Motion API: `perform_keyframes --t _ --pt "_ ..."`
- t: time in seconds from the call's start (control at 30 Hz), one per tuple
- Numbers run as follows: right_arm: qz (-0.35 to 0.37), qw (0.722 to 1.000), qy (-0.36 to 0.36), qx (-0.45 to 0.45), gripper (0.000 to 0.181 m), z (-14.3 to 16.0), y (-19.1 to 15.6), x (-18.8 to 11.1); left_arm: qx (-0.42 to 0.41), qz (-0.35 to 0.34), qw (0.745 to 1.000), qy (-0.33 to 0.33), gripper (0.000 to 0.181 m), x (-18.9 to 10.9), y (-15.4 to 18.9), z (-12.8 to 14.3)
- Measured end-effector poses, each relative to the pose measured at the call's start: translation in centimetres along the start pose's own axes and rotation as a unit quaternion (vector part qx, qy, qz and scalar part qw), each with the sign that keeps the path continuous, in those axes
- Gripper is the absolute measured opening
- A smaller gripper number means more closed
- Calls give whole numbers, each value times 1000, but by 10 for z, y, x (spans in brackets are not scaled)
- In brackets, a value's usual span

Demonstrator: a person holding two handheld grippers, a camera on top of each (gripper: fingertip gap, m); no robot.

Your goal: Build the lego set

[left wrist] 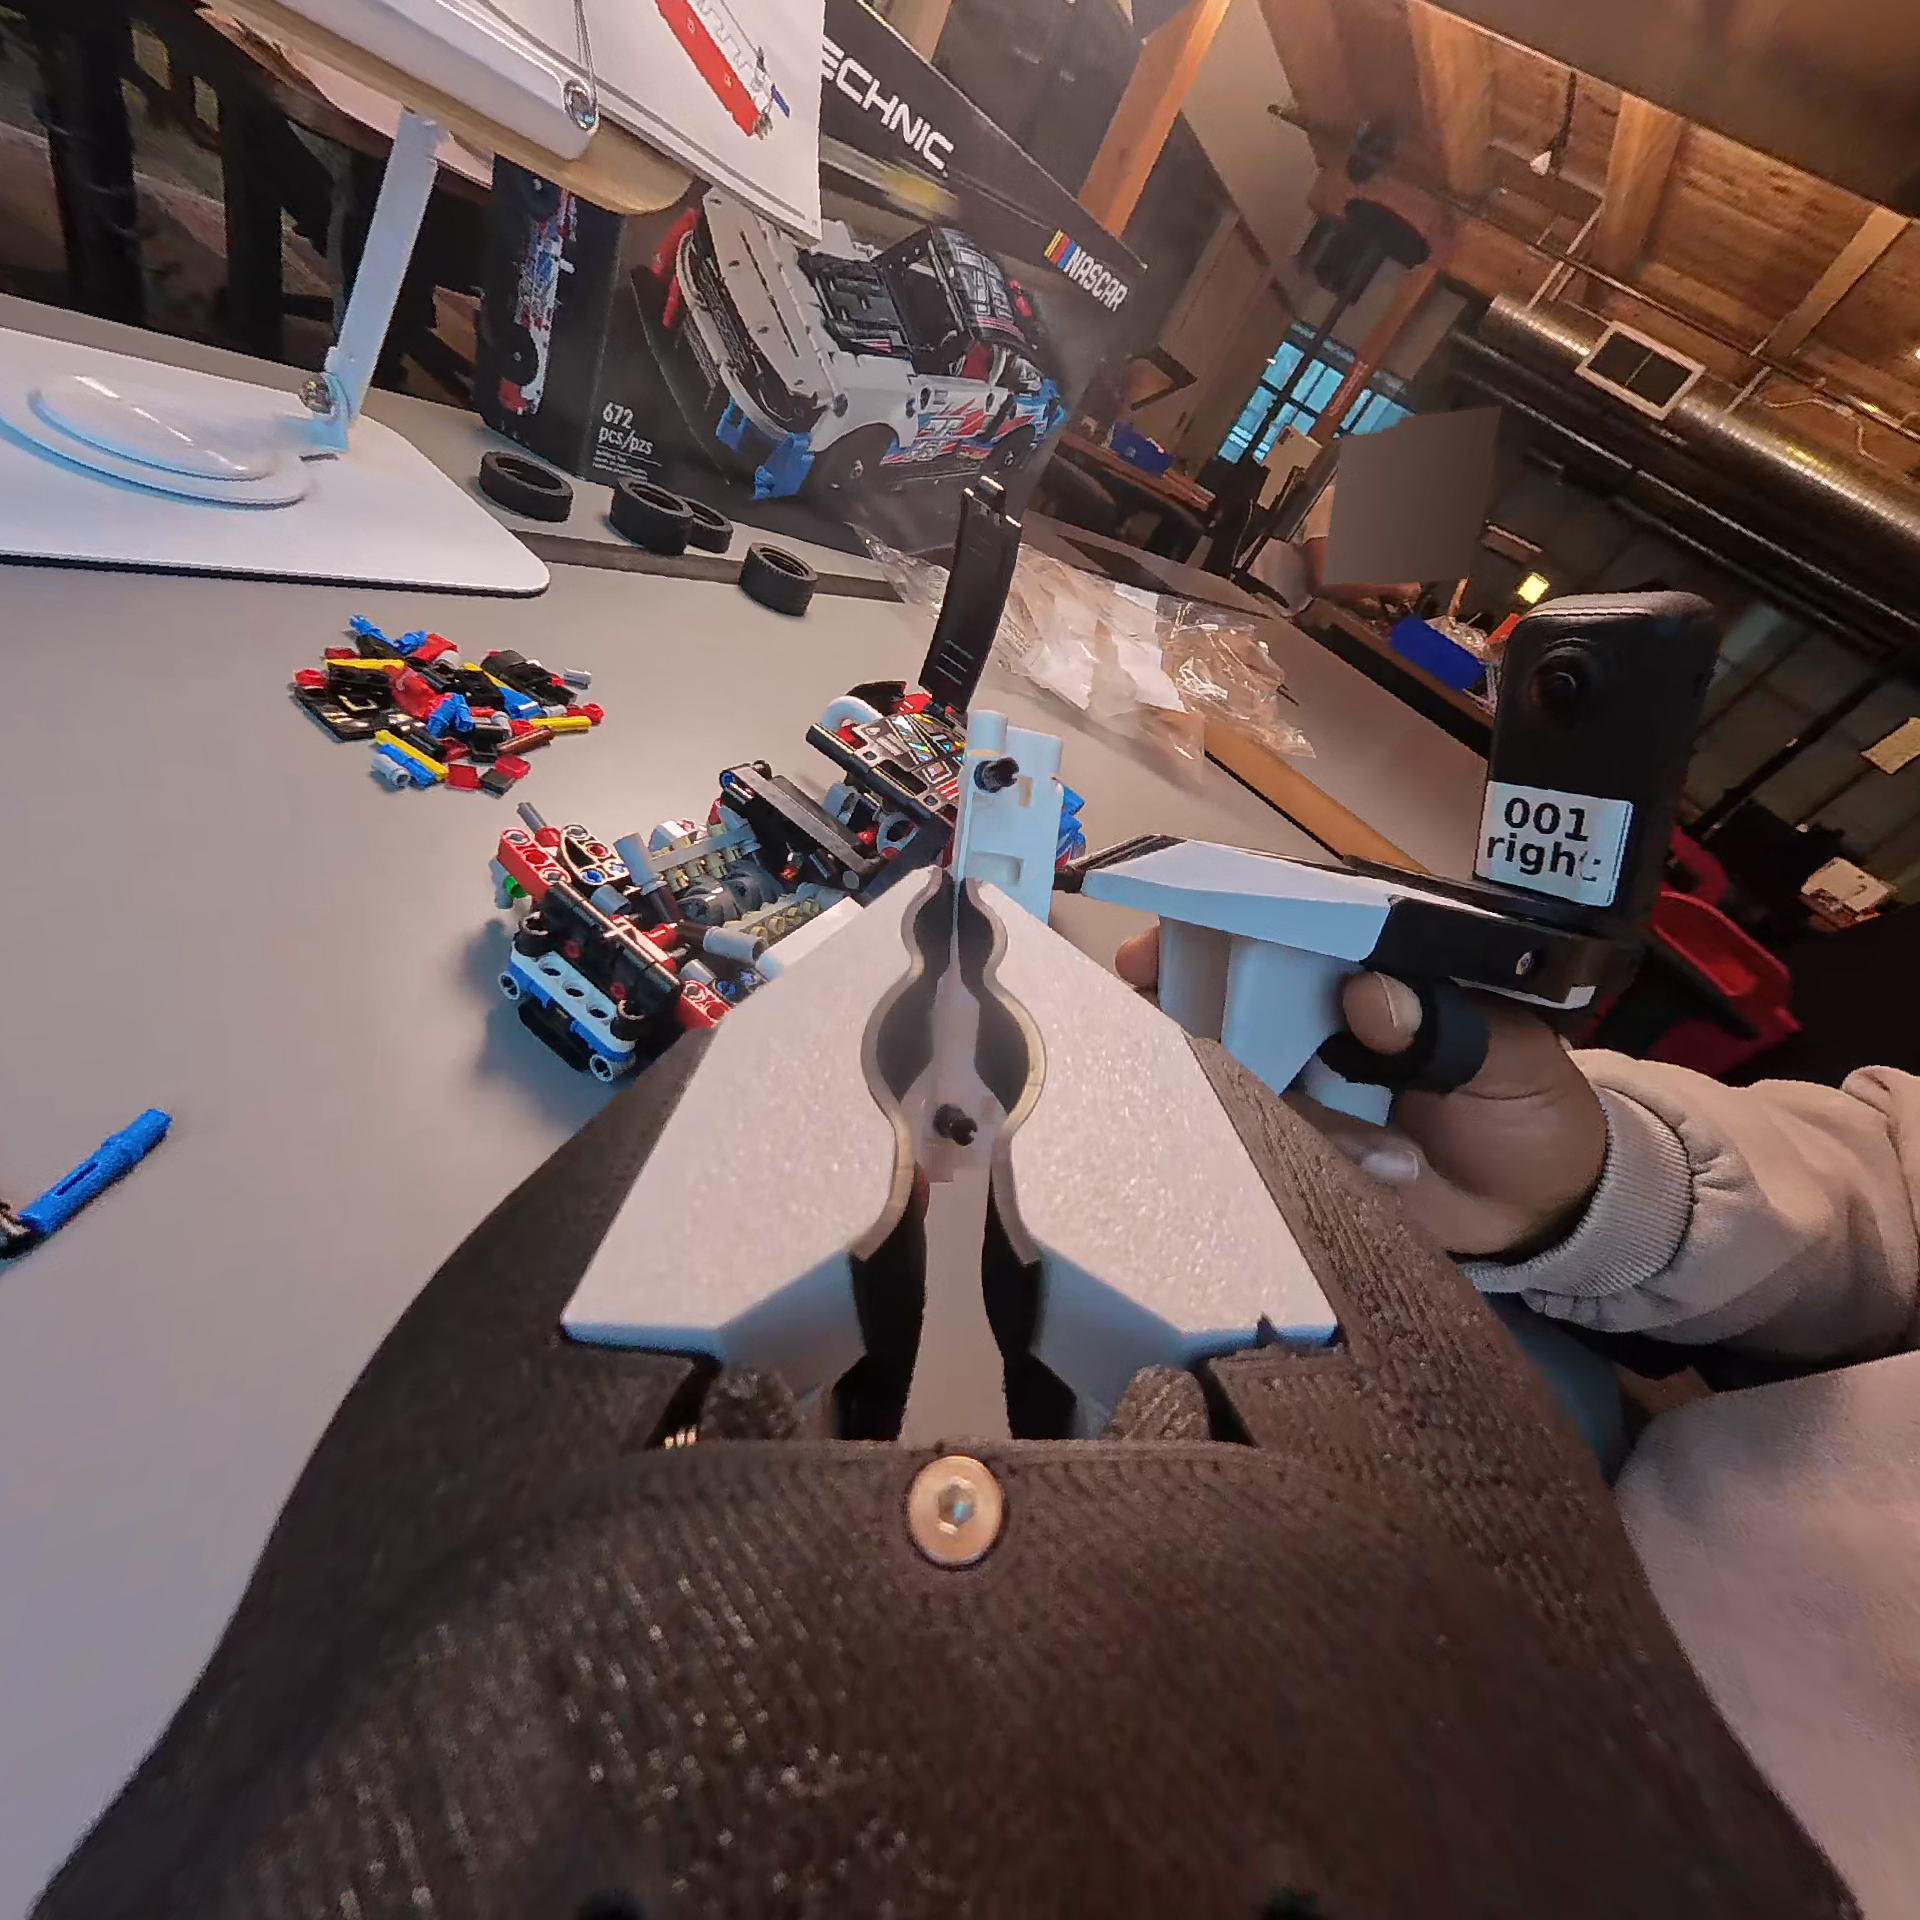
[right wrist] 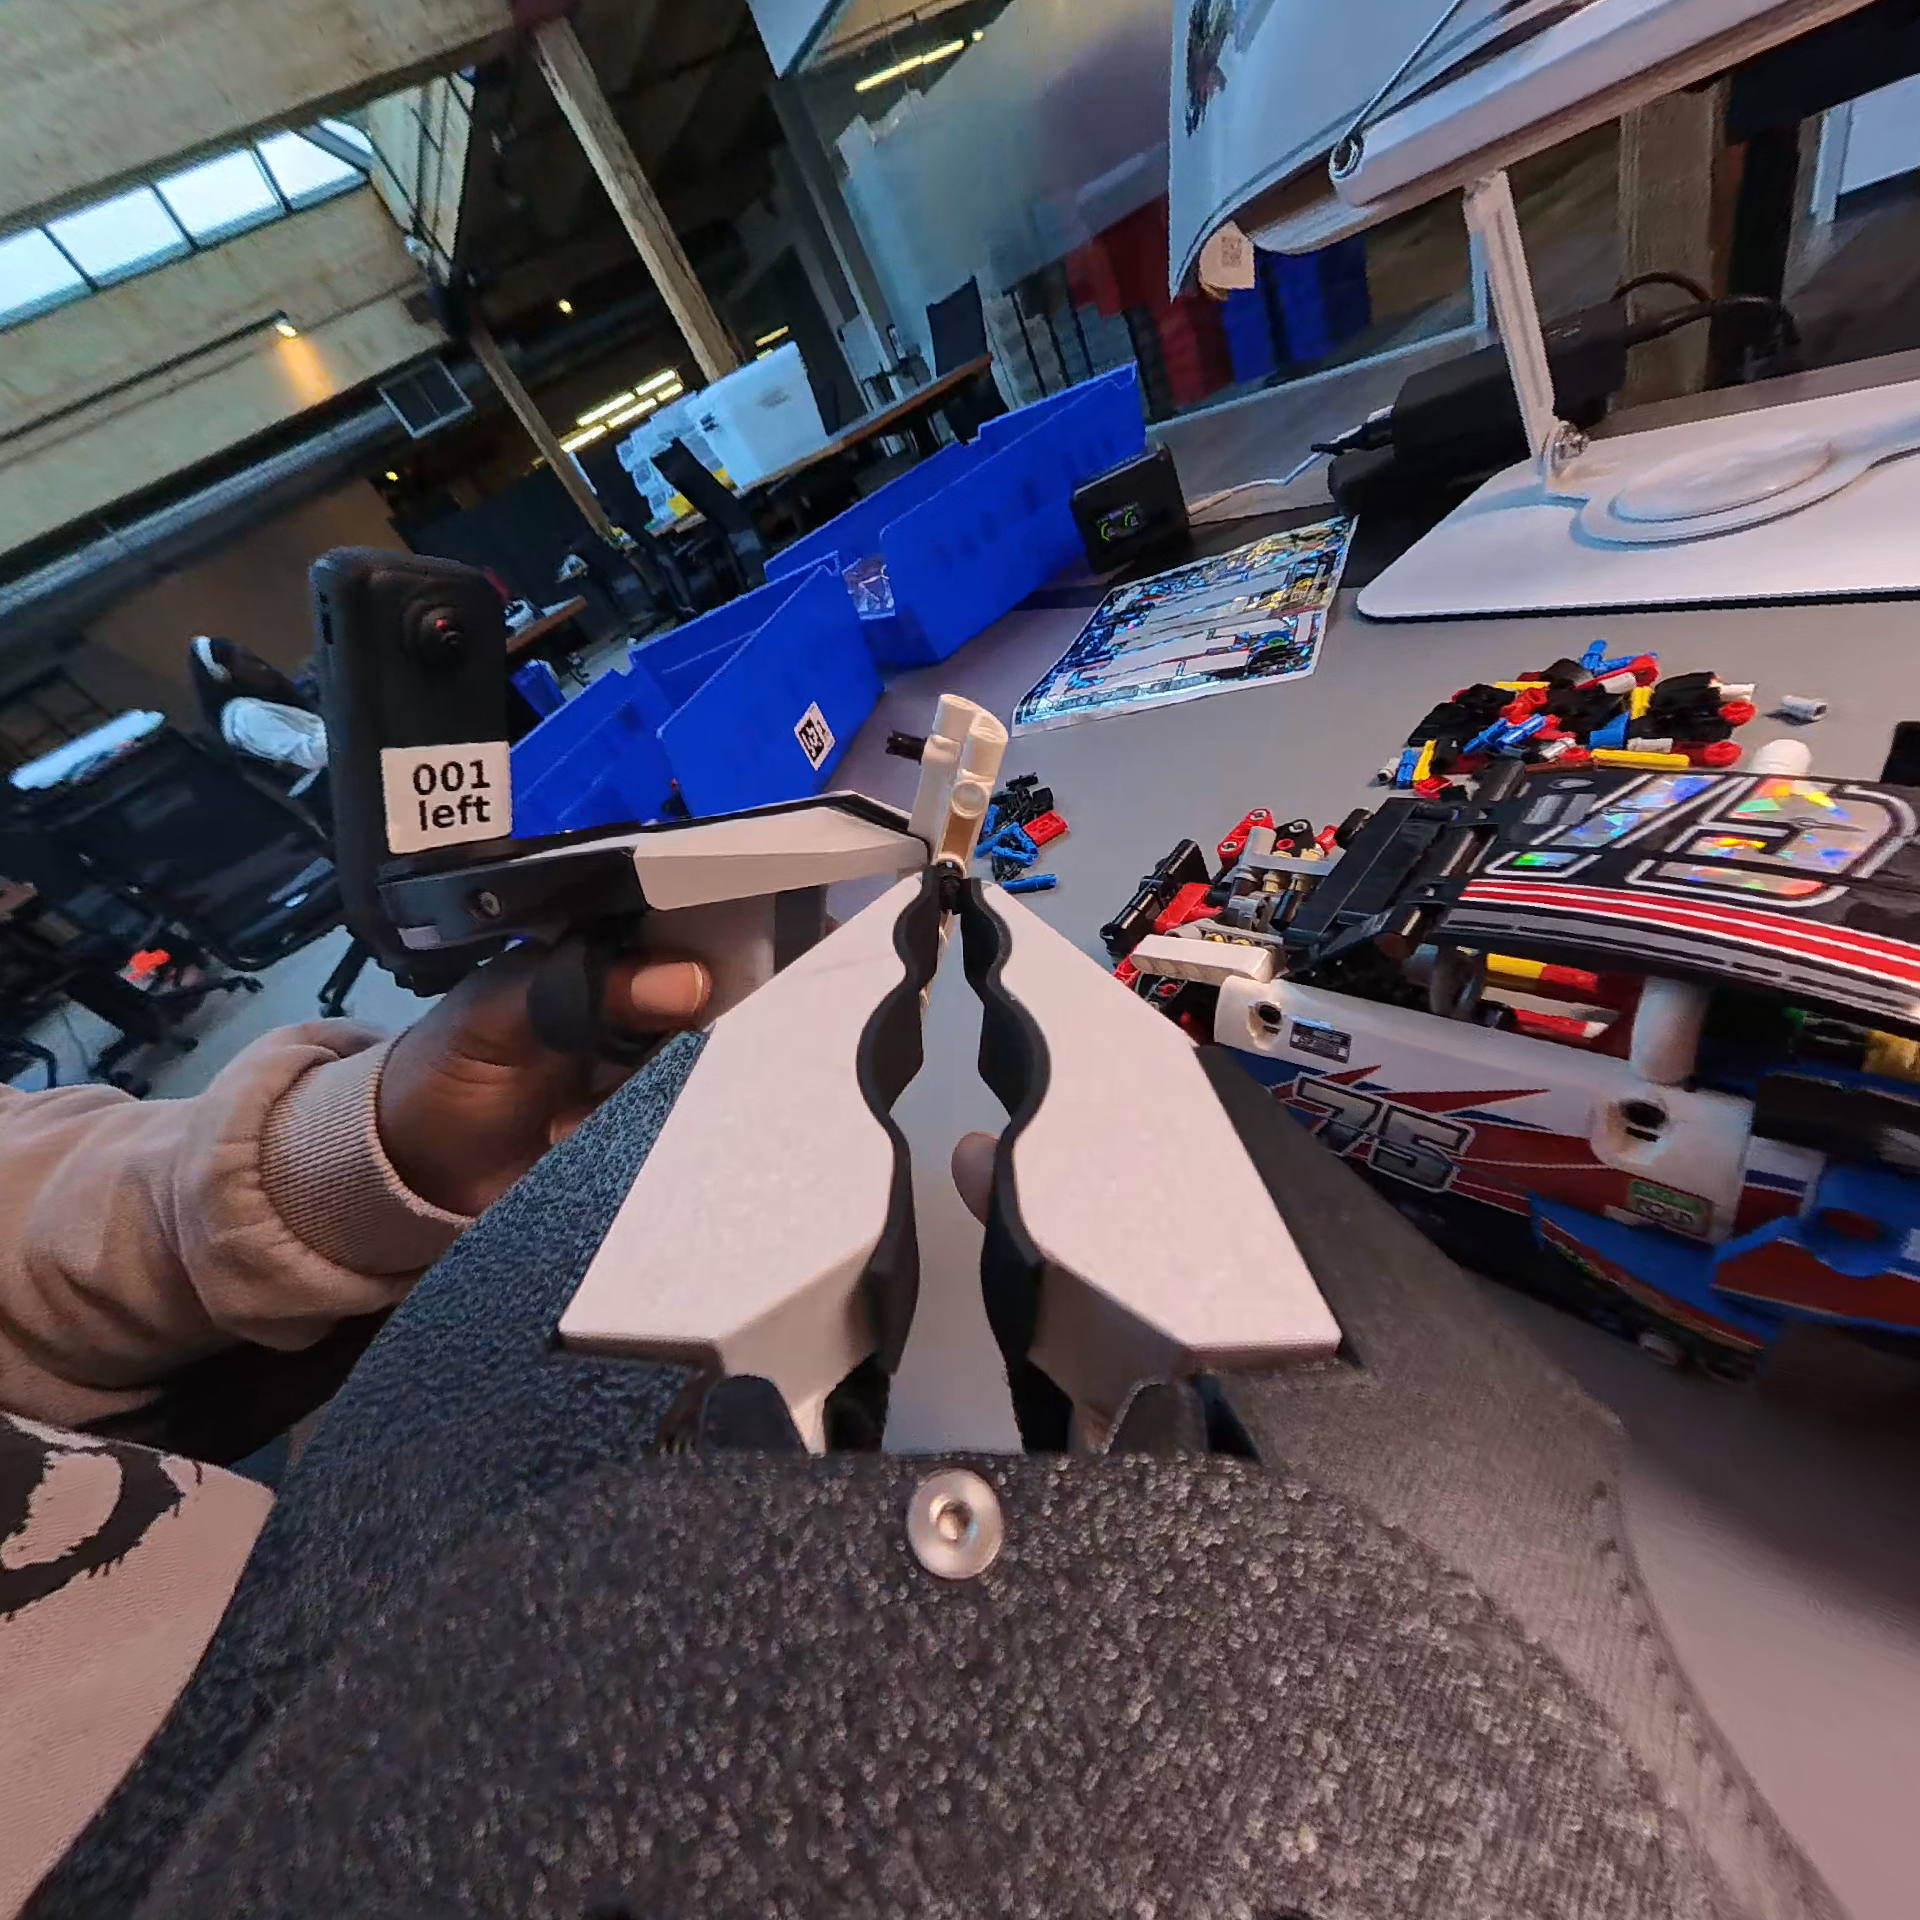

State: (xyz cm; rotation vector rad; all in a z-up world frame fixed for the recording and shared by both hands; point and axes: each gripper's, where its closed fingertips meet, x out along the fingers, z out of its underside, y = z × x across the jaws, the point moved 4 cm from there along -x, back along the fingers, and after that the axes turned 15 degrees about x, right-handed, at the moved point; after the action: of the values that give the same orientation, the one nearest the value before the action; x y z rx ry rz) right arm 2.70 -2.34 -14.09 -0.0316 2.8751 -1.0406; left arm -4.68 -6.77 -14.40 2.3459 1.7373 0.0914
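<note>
My left gripper (left wrist: 951,904) pinches the white piece (left wrist: 1003,821); my right gripper (right wrist: 951,883) seemingly nips its black pin (right wrist: 945,871). I should press squarely, gently.

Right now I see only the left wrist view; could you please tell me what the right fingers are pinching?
Observer: The right gripper is closed on a small black pin at the lower end of the white piece.
Operator: Thank you. What lies beyond that piece?
Observer: Blue bins stand in a row on the table.
Operator: And to the right of them?
Observer: A shiny sticker sheet lies flat there.
</note>
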Motion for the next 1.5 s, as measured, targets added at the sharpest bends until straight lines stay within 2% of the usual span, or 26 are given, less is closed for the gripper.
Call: perform_keyframes --t 0.17,0.33,0.47,0.57,0.7,0.77,0.9,1.0,1.07,1.23,1.5 --pt "58 995 31 -70 1 -2 0 2 -6 -22 999 24 0 1 4 -5" --pt "4 998 18 -63 1 -4 -2 1 -56 7 998 34 0 -2 2 -4" --pt "-29 999 -8 -12 1 -3 1 2 -88 37 995 40 0 -5 2 -3" --pt "-99 993 -13 54 1 -6 -8 -2 -92 54 994 36 0 -4 4 -2" --pt "-89 995 -32 31 1 -7 -8 -3 -86 62 994 42 0 -5 5 -4" --pt "-61 997 -39 -5 1 -6 -5 -4 -77 57 995 42 0 -5 6 -3" --pt "-55 998 -29 -11 1 -9 -8 -7 -23 43 998 42 0 -4 10 -6" --pt "-57 997 -48 -1 1 -5 -6 -7 27 29 999 36 0 -5 12 -6" --pt "-60 996 -67 16 1 -2 -4 -7 68 18 997 32 0 -6 13 -6" --pt "-97 990 -53 85 1 -6 -7 -10 152 -3 988 29 0 -7 19 -10" --pt "-129 971 -66 190 0 -3 -7 -11 325 -50 944 22 0 -7 30 -12"
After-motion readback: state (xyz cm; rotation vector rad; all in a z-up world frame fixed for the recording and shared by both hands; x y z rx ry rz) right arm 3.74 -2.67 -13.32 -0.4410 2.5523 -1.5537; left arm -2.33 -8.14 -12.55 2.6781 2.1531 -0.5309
